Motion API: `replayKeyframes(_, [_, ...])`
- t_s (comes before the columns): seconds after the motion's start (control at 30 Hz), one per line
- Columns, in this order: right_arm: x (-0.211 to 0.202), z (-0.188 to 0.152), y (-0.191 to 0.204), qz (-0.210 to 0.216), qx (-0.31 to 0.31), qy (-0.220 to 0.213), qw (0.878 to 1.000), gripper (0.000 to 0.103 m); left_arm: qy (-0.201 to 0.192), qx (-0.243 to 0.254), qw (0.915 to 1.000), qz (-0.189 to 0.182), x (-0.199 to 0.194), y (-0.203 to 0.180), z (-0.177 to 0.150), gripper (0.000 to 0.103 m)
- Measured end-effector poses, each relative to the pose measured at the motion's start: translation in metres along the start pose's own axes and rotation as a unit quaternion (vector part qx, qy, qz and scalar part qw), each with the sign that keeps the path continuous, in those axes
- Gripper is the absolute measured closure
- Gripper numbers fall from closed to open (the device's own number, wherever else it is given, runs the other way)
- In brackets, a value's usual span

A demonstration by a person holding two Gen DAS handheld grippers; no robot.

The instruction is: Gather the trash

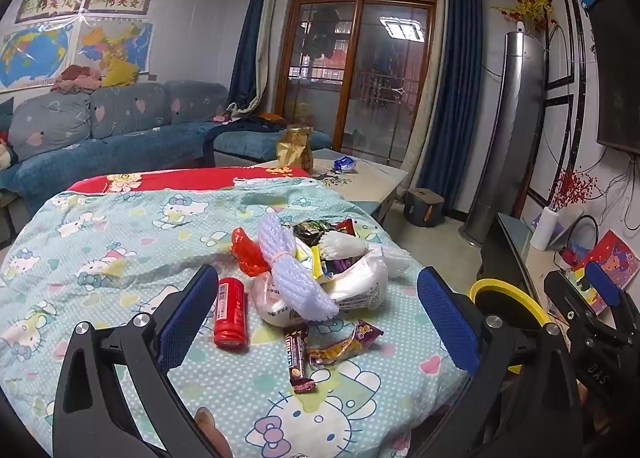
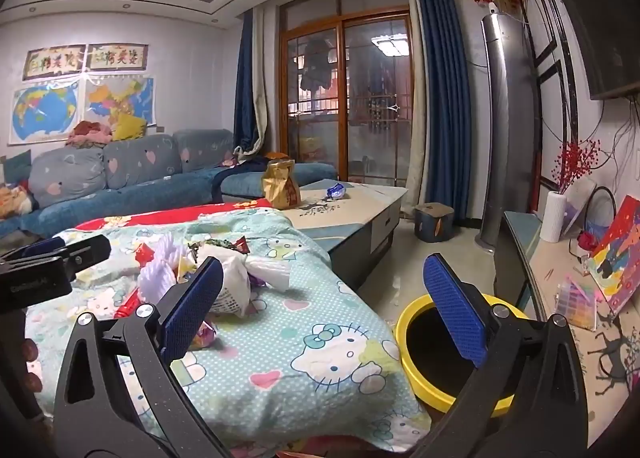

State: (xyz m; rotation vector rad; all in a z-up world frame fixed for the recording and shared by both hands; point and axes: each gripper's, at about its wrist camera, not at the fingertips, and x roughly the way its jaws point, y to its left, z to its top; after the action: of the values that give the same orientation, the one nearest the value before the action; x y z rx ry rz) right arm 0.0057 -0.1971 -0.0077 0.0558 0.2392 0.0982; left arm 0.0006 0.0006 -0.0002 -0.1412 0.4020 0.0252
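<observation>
A heap of trash lies on the cartoon-cat bedspread [image 1: 120, 242]: a red can [image 1: 229, 312], a white foam net [image 1: 296, 270], a white plastic bag [image 1: 360, 282], a red wrapper [image 1: 246, 250], a brown bar wrapper [image 1: 298, 358] and a gold-purple wrapper [image 1: 346, 342]. My left gripper [image 1: 318, 272] hovers open just short of the heap, nothing between its blue pads. My right gripper [image 2: 324, 260] stands open over the bed's right corner, the trash heap [image 2: 224, 278] partly behind its left finger. A yellow bin [image 2: 416, 362] with a dark inside stands on the floor by that corner.
A low coffee table [image 2: 360, 206] with a gold bag [image 2: 282, 184] stands beyond the bed, and a blue sofa [image 1: 120, 126] stands behind on the left. A TV bench [image 2: 560, 278] with a white vase, cables and papers runs along the right wall. Tiled floor lies between them.
</observation>
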Motion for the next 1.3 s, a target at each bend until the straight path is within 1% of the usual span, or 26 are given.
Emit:
replayKeyframes(0.27, [0.0, -0.002, 0.0, -0.004, -0.007, -0.001, 1.0, 0.01, -0.004, 0.001, 1.0, -0.003, -0.002, 0.0, 0.001, 0.006])
replayKeyframes(0.37, [-0.001, -0.001, 0.007, -0.005, -0.01, -0.001, 1.0, 0.01, -0.006, 0.0, 1.0, -0.007, -0.005, -0.006, 0.006, 0.006])
replayKeyframes(0.47, [-0.001, 0.0, 0.006, -0.004, -0.008, 0.001, 1.0, 0.01, -0.006, 0.001, 0.9999, -0.009, -0.007, -0.013, 0.004, 0.006])
replayKeyframes(0.6, [-0.001, -0.001, 0.005, -0.007, -0.01, 0.001, 1.0, 0.01, -0.01, 0.002, 0.9999, -0.012, -0.009, -0.008, 0.002, 0.006])
replayKeyframes(1.3, [-0.001, 0.001, 0.003, -0.004, -0.008, -0.002, 1.0, 0.01, -0.012, 0.002, 0.9998, -0.014, -0.01, -0.011, 0.002, 0.006])
